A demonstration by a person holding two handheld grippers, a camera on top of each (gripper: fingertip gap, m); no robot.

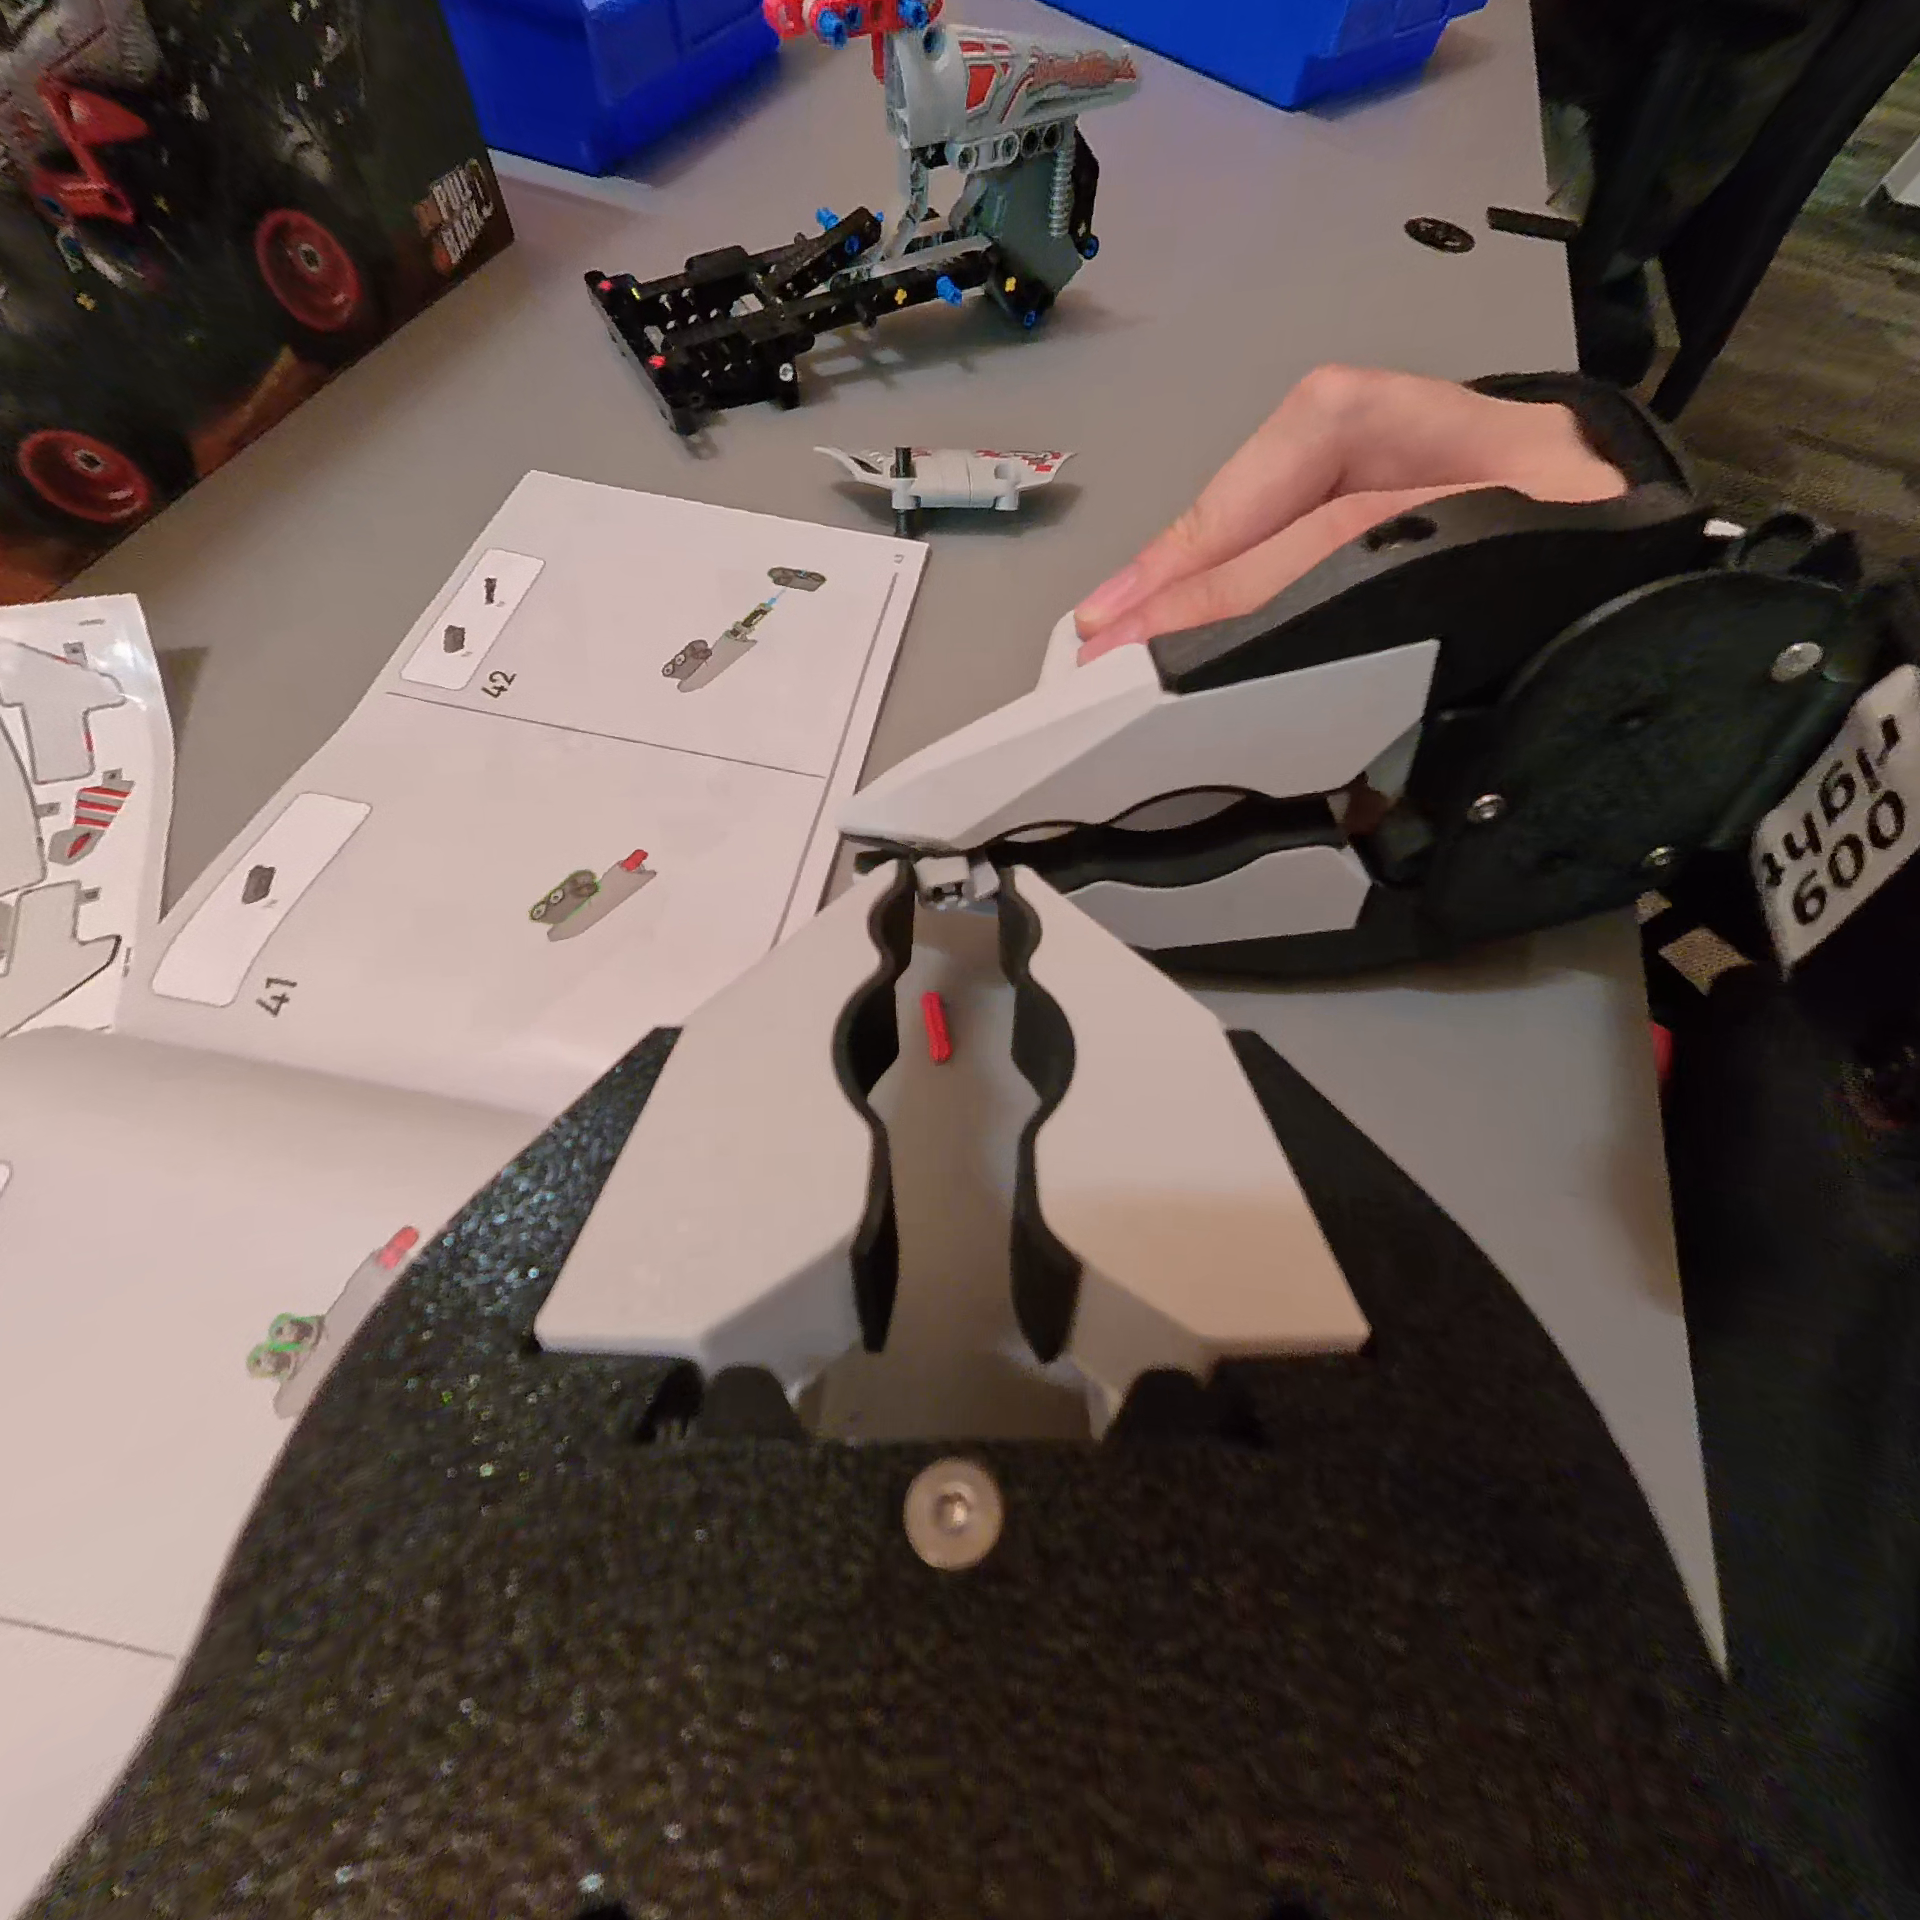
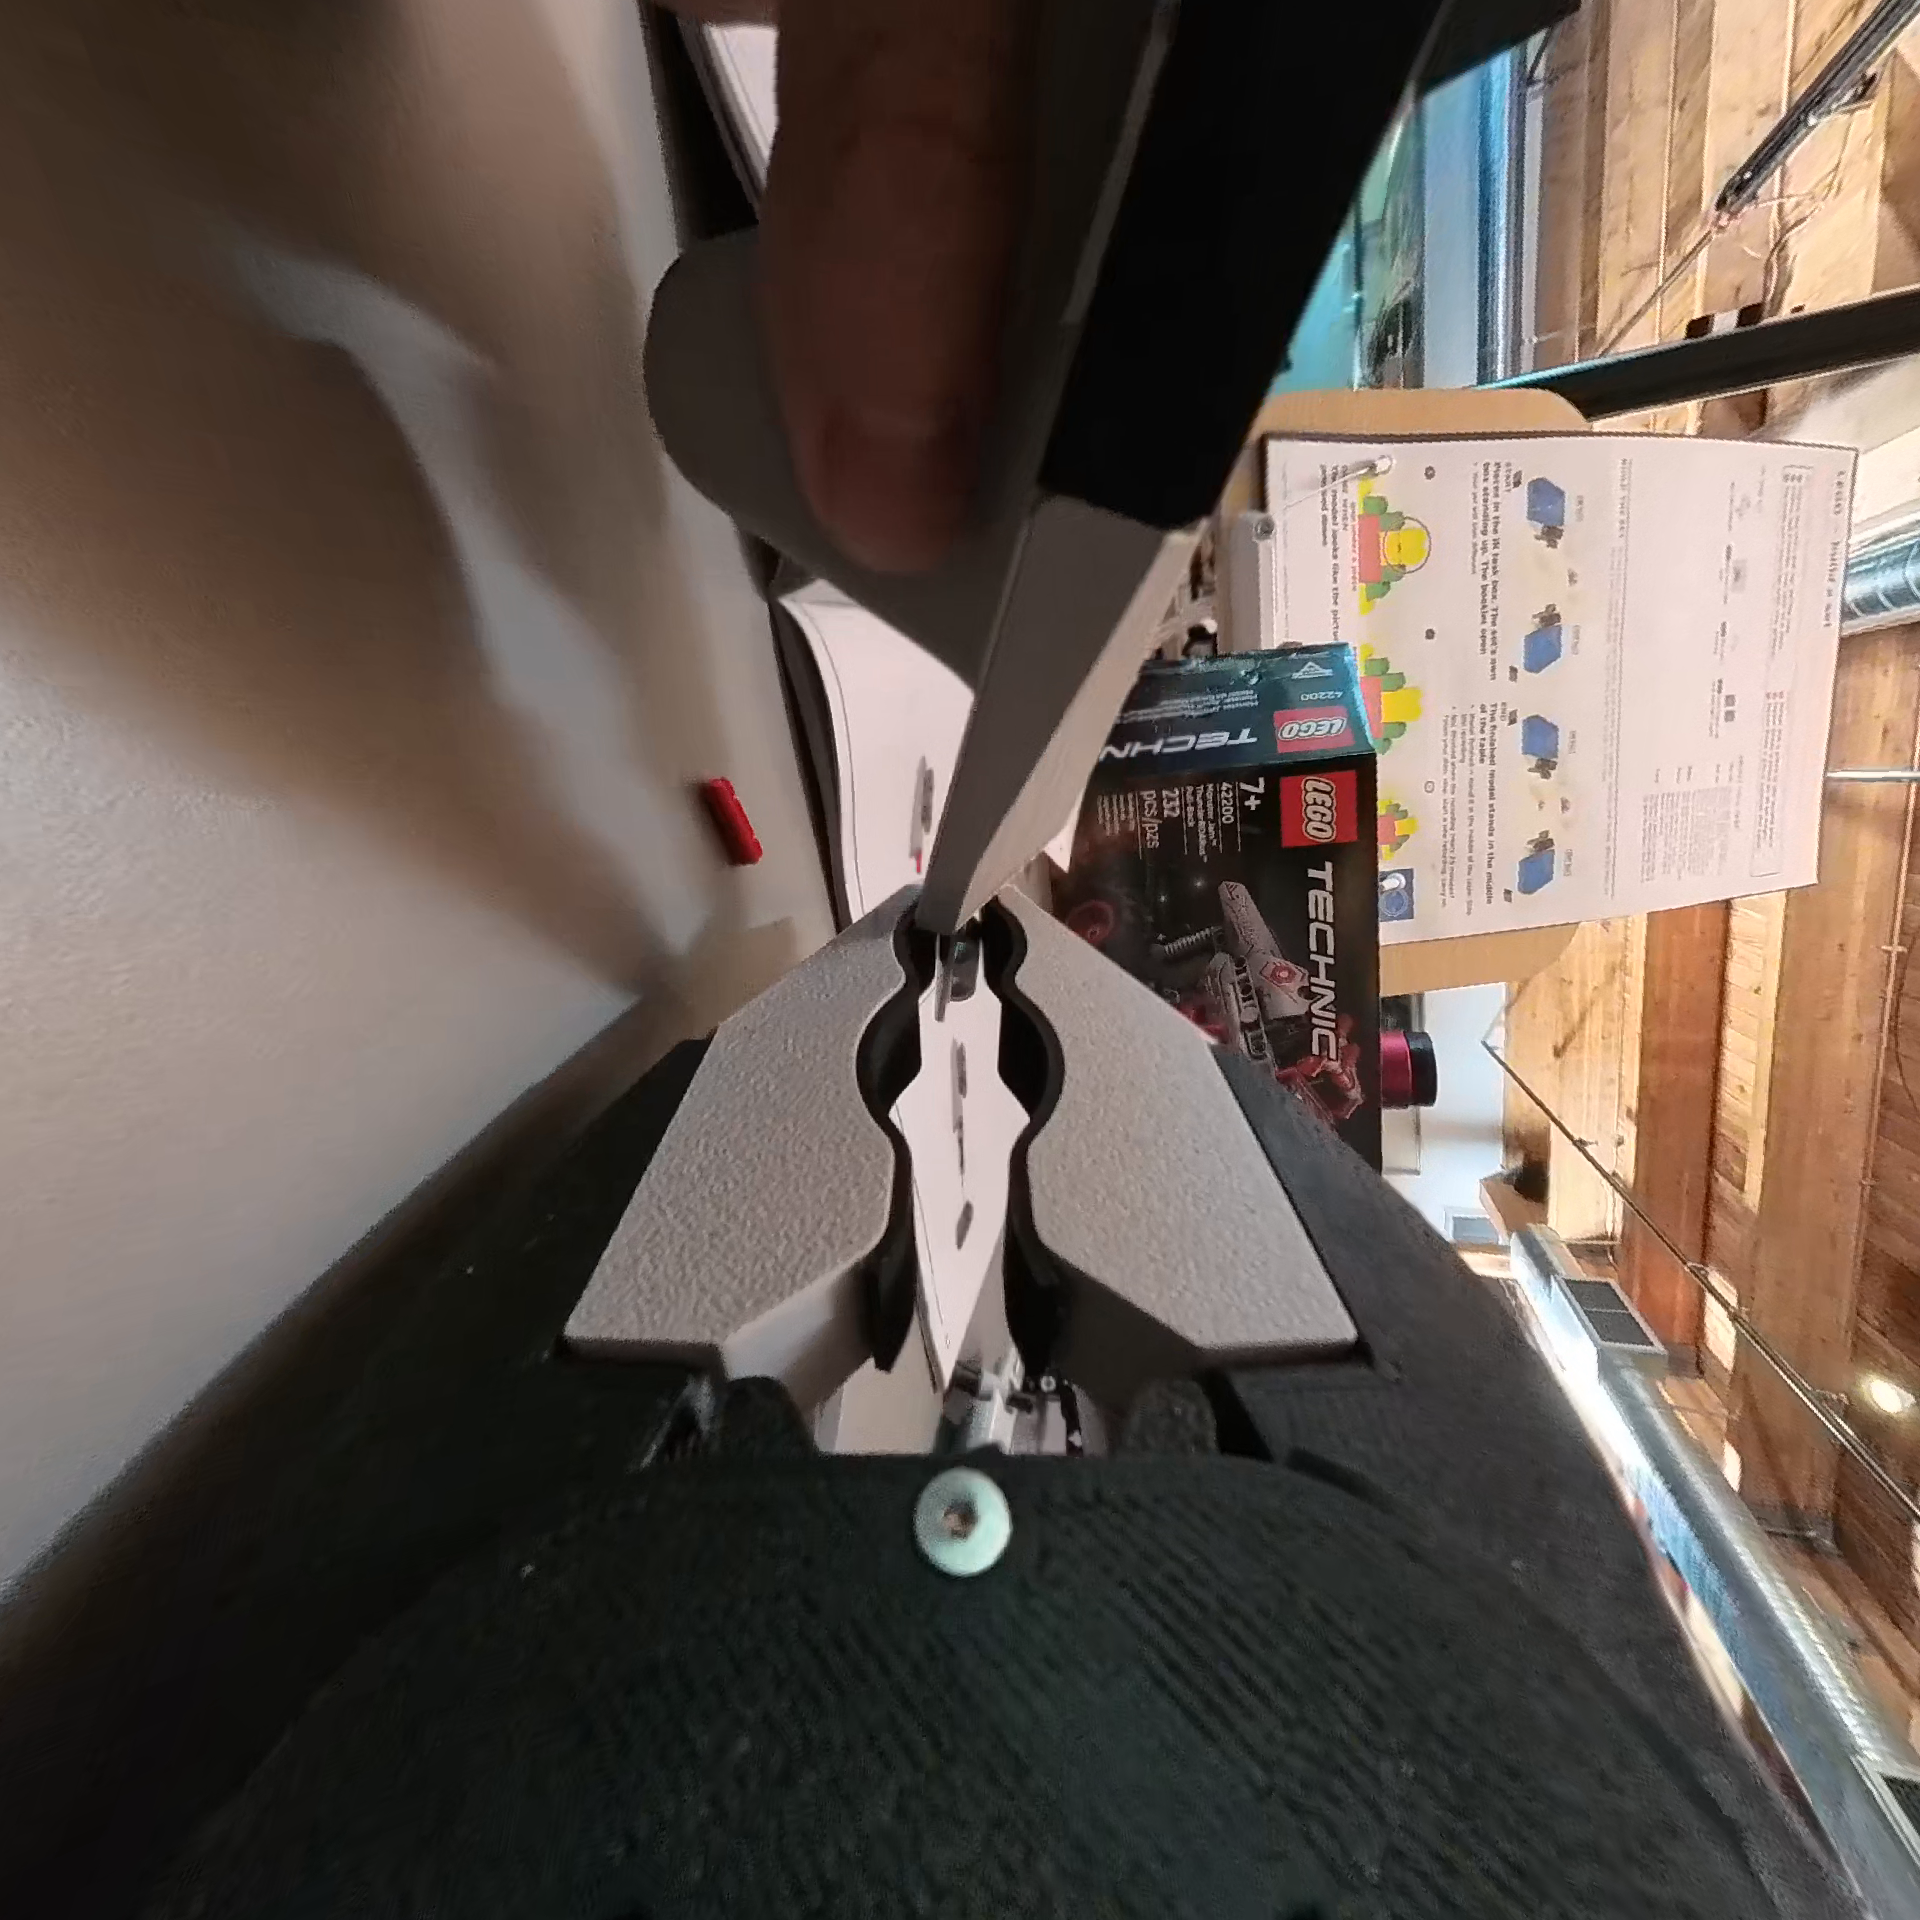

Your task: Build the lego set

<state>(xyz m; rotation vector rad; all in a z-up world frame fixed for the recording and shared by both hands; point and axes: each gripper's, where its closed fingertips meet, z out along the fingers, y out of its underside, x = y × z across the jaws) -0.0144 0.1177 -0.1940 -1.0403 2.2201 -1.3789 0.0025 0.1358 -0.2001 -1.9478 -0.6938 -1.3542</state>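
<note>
Grey small piece (image 1: 948,881) pinched at the tips of both grippers: left gripper (image 1: 951,883) clamps it from below, right gripper (image 1: 914,847) from the side, a hand (image 1: 1340,499) on its body. Red pin (image 1: 936,1027) lies on the table (image 1: 1455,1091) underneath. Open booklet (image 1: 582,790) left; half-built model (image 1: 862,249) and a small winged subassembly (image 1: 951,476) beyond.

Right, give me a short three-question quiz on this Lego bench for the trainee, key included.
1. True or false: the red pin lies loose on the table, in neither gripper.
2. Where do the left gripper and right gripper meet? A) on the black frame B) at the small grey piece C) on the set's box
3. Fill in: the bins at the table's far edge are ____.
Key: 1 true; 2 B; 3 blue.
</note>
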